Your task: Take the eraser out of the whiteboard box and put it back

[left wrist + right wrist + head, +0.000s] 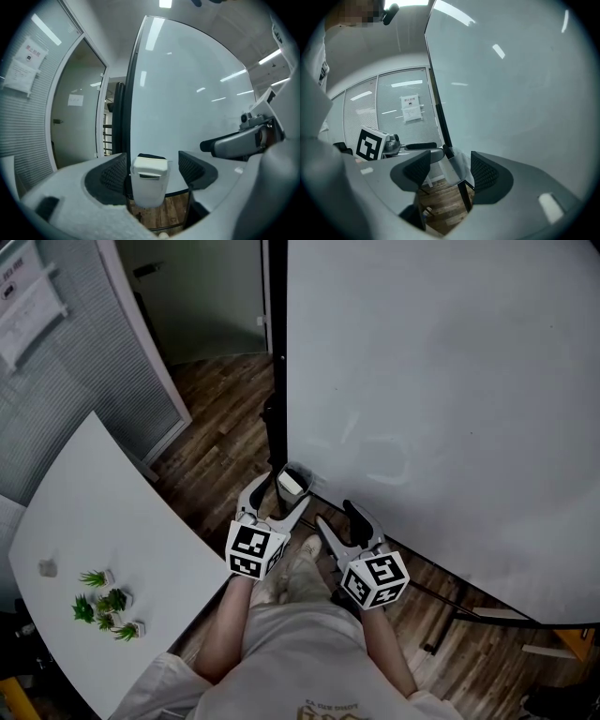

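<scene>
The eraser (150,168) is seated in the whiteboard box (292,486), bracketed, evidently for extraction, by the opened left gripper (284,493); the right gripper (339,517) is held open alongside.

Your left gripper (281,491) points forward, away from your torso, with its jaws standing well apart; the left marker cube (255,550) sits at its near end, above your left forearm (223,638). Your right gripper (339,519) lies close beside it and slightly nearer your body, its jaws also apart and angled toward the tips of the left gripper, with the right marker cube (375,579) at its near end above your right forearm (386,652). Both forearms are bare and reach forward from your torso, converging so that the two grippers sit side by side.
</scene>
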`<state>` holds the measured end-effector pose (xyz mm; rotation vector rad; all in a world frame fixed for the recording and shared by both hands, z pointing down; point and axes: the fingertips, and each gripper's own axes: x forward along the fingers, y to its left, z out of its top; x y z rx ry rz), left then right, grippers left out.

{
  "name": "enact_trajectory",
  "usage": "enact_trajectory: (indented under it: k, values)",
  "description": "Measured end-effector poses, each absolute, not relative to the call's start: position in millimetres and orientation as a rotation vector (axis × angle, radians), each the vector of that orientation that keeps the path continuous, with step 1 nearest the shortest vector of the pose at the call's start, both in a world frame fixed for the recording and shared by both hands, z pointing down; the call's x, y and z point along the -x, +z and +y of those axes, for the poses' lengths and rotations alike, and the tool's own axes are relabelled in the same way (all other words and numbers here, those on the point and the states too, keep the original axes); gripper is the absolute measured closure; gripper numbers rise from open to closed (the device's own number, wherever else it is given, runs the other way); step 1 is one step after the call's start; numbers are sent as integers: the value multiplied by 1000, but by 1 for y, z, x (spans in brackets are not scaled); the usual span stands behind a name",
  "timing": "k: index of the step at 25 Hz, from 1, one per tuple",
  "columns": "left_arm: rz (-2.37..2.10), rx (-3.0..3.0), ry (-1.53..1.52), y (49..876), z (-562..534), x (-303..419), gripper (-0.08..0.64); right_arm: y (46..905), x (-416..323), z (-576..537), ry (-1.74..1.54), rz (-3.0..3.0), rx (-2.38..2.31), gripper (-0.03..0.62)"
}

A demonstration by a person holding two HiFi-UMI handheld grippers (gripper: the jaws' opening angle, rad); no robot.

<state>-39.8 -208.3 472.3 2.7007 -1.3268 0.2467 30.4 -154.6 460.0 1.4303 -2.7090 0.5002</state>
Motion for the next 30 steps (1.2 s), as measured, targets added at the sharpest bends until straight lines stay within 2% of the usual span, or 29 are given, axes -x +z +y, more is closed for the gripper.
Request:
enact_trajectory:
  k: [6, 30]
  values:
    - [-1327, -2711, 275, 472, -216, 36, 232, 448, -27, -158, 388, -2741, -1408, 342]
    - [-1283, -2766, 306, 479, -232, 22, 256, 463, -25, -176, 490, -2748, -1356, 341]
